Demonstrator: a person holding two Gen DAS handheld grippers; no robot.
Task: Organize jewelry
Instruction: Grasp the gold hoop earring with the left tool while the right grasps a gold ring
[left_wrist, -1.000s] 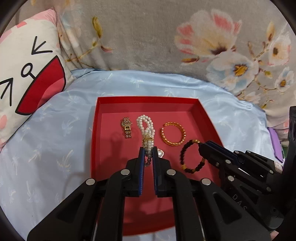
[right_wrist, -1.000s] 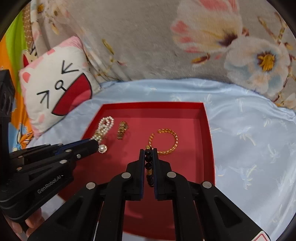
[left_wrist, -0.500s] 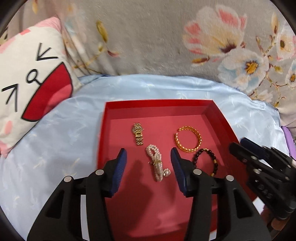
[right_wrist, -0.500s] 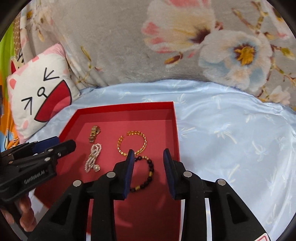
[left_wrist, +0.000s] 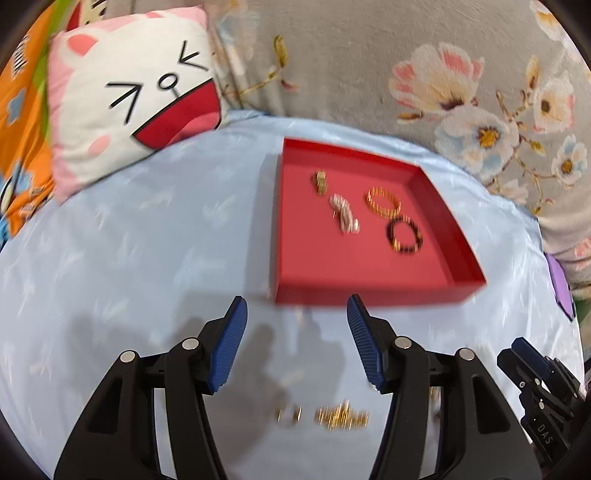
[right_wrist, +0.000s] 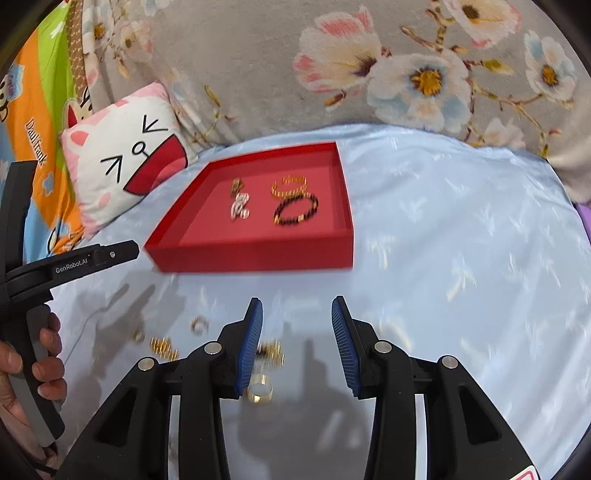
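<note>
Both grippers gaping (empty), red tray (right_wrist: 258, 258) holding pearl bracelet (right_wrist: 240, 206), beaded bracelet (right_wrist: 296, 212)

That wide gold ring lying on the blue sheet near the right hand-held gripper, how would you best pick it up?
Grip the gold ring across its band, coming straight down from above. It seems to lie flat on the soft blue sheet with its opening facing up, so one finger could go inside the hole and one outside. The right hand-held gripper is already open beside it.
</note>
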